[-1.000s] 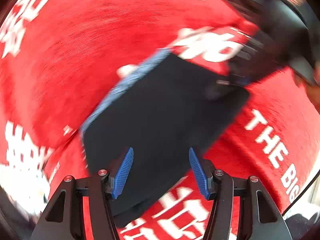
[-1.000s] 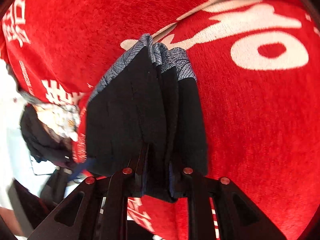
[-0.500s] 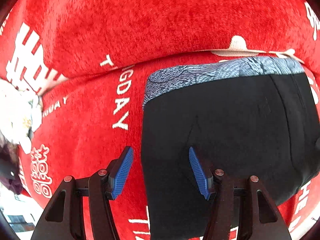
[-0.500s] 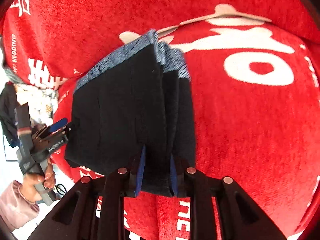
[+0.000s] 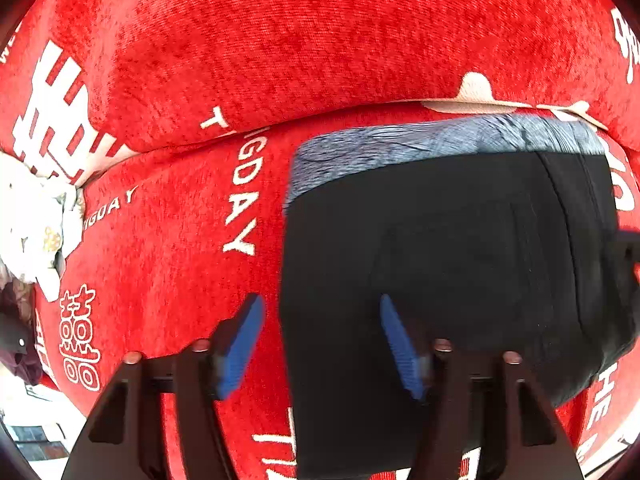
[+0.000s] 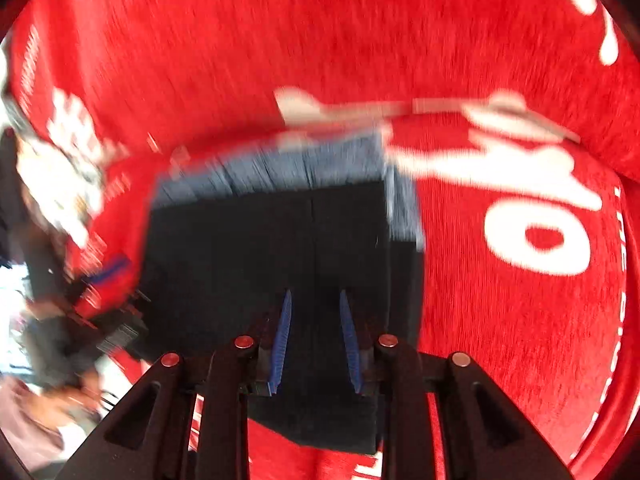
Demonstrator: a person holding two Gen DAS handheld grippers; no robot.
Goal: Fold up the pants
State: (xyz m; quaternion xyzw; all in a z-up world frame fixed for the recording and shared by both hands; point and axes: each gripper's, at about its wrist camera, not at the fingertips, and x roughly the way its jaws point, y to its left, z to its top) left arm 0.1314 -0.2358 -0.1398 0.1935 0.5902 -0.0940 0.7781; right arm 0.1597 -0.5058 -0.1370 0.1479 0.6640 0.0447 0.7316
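The black pants (image 5: 460,248) lie folded into a block on the red blanket (image 5: 320,40), their grey-blue patterned waistband (image 5: 440,140) on the far side. My left gripper (image 5: 320,308) points down at the block's left edge. Its jaws are opening: one blue pad is over red cloth, the other over black fabric, and neither presses. In the blurred right wrist view, my right gripper (image 6: 314,300) hovers over the near part of the pants (image 6: 260,248). Its jaws are opening too, with only flat black fabric showing between the pads.
White lettering covers the blanket, which rises in a soft ridge behind the pants. A crumpled white cloth (image 5: 32,220) lies at the left edge beside dark clothing. A person's hand (image 6: 60,400) shows blurred at lower left, holding the left gripper.
The left gripper swung from over the pants' middle to their left edge, rolled, then spread its pads wider. The right gripper's pads parted from the pinched fold, and the pants now lie flat.
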